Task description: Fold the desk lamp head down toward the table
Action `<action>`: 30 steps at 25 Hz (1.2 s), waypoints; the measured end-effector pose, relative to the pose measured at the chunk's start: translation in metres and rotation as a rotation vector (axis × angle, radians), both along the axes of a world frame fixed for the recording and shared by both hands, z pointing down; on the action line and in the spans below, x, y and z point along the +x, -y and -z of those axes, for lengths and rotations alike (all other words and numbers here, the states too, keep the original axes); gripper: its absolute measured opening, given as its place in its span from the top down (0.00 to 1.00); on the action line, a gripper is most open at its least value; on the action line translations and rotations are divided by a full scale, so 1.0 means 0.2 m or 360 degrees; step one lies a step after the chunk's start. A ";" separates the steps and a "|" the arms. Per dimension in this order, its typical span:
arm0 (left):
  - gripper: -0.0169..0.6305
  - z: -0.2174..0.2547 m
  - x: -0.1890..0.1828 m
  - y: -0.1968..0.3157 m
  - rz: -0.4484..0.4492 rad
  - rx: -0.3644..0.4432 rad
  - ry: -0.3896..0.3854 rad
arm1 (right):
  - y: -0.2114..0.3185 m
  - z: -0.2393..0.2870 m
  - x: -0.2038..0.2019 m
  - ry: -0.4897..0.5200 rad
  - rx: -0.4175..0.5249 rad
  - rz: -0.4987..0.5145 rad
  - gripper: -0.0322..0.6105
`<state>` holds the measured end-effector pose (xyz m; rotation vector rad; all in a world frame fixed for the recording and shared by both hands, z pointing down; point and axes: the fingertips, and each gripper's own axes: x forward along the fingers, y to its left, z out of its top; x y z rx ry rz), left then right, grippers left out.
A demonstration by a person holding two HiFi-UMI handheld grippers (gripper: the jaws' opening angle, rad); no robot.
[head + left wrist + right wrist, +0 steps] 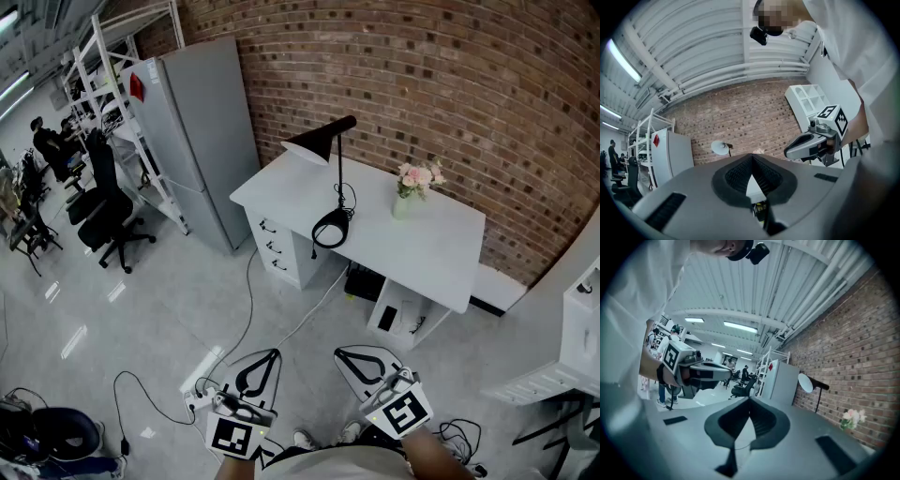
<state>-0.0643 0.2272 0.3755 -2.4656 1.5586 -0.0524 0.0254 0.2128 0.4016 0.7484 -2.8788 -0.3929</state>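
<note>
My left tongs [275,353] and right tongs [339,353] were both pressed together, empty, well away from the desk [441,253]. The lamp [338,183] stood near its front edge. I judged it light and tippy (hold the stiff head [314,143]).

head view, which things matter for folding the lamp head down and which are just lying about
For the job: desk lamp, white desk under it, left gripper, right gripper, both shut and empty.

Lying about: flower vase, tall grey cabinet, office chair, floor cable.
</note>
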 end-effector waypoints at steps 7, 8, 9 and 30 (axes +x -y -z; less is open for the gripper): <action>0.96 -0.02 -0.02 -0.04 -0.0024 -0.0034 -0.0012 | -0.03 -0.01 -0.04 -0.0048 0.0011 -0.0012 0.92; 0.96 -0.02 -0.02 -0.04 -0.0026 -0.0035 -0.0013 | -0.03 -0.01 -0.05 -0.0052 0.0010 -0.0012 0.92; 0.96 -0.02 -0.03 -0.04 -0.0027 -0.0037 -0.0012 | -0.03 0.00 -0.05 -0.0051 0.0008 -0.0011 0.92; 0.96 -0.16 -0.21 -0.09 -0.0171 -0.0122 -0.0072 | -0.12 -0.10 -0.27 -0.0030 -0.0099 -0.0105 0.92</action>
